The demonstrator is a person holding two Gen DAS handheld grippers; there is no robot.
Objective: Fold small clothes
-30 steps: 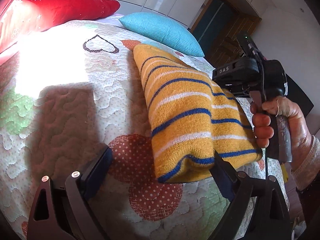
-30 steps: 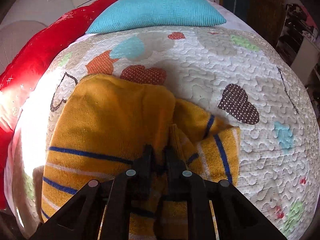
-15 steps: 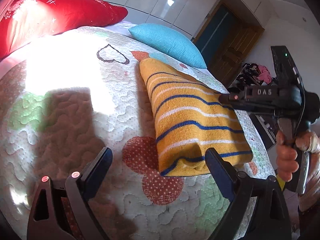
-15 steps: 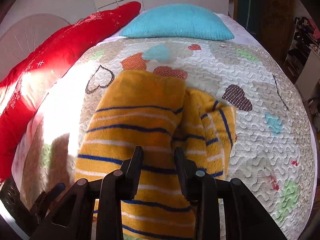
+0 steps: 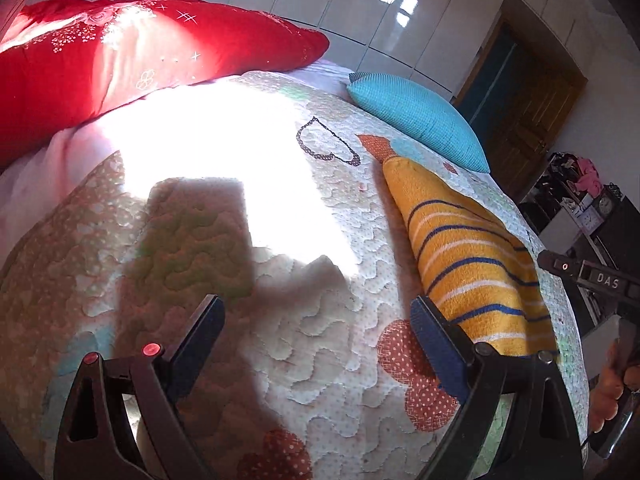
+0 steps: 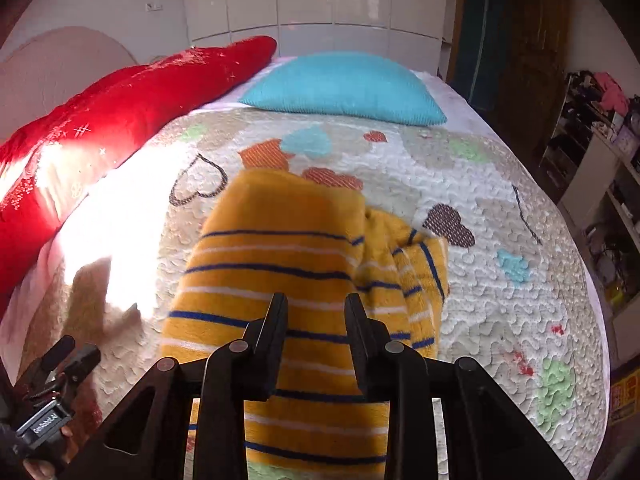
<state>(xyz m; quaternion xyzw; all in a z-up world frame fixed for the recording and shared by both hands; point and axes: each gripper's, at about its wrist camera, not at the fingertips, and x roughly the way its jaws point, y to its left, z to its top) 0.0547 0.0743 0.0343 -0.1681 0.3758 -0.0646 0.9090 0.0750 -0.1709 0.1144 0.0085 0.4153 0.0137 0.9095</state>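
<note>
I see the quilt [image 6: 500, 288] covering the bed, with a red pillow [image 5: 100, 64] and a blue pillow [image 6: 344, 88] at its far end. The striped garment [image 6: 280, 256] lies folded on the quilt, mid-bed. My left gripper [image 5: 316, 352] stands spread wide over bare quilt, beside the garment, grasping nothing. My right gripper [image 6: 316, 320] hangs above the garment, jaws parted after just closing slightly, nothing between them.
</note>
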